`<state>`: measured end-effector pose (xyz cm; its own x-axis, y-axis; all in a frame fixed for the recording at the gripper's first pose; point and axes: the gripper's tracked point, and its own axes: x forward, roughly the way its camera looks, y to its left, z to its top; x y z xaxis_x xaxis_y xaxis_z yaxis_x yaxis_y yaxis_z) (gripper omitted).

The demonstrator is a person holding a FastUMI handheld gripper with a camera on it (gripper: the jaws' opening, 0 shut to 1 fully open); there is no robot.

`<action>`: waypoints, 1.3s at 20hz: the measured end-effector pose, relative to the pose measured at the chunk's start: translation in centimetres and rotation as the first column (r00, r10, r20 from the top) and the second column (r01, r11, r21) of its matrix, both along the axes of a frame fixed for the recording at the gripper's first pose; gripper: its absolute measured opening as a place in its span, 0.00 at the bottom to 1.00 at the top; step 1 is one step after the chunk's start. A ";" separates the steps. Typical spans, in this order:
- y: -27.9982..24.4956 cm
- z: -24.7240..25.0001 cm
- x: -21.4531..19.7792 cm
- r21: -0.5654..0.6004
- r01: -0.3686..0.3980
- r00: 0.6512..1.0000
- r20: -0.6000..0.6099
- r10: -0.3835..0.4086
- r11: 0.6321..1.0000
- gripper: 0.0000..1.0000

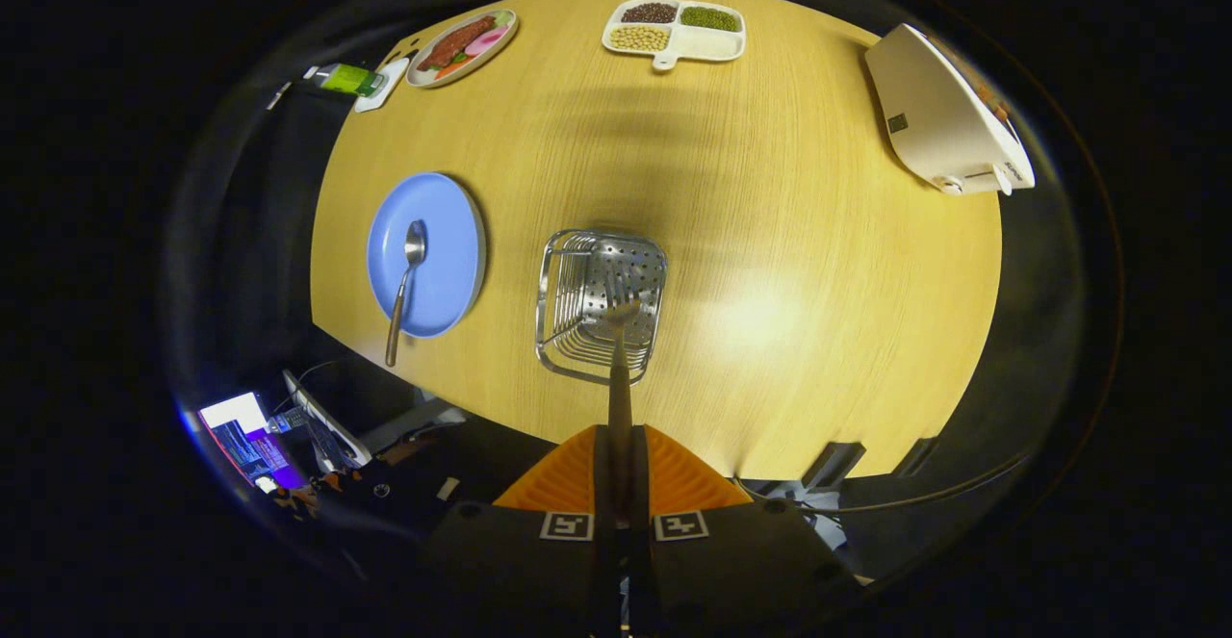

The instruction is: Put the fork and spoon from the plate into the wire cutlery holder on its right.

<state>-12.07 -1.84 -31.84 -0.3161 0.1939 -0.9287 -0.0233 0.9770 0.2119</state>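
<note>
Gripper view is looking down on a round wooden table from above. Both fingers of the gripper are pressing together on the dark handle of the fork, holding it pointed straight ahead so that its tines are hanging over the open top of the wire cutlery holder. Whether the tines are touching the holder's perforated floor cannot be told. That holder is standing just ahead of the fingers, on the wood. To its left, apart from it, the blue plate is sitting near the table's edge, and the spoon is lying on it, bowl on the plate and handle reaching out past the near rim. Far beyond, a white divided dish of beans and a plate of food are sitting at the far edge, and a white appliance is resting to the right.
</note>
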 end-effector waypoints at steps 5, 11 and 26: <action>1.0 -1.4 0.6 -0.020 -0.044 0.998 -0.037 0.043 0.999 0.08; 1.1 -1.4 1.0 -0.001 0.009 0.999 0.046 -0.009 1.000 0.16; 16.2 5.4 4.5 0.286 0.092 0.910 0.364 -0.197 0.954 0.42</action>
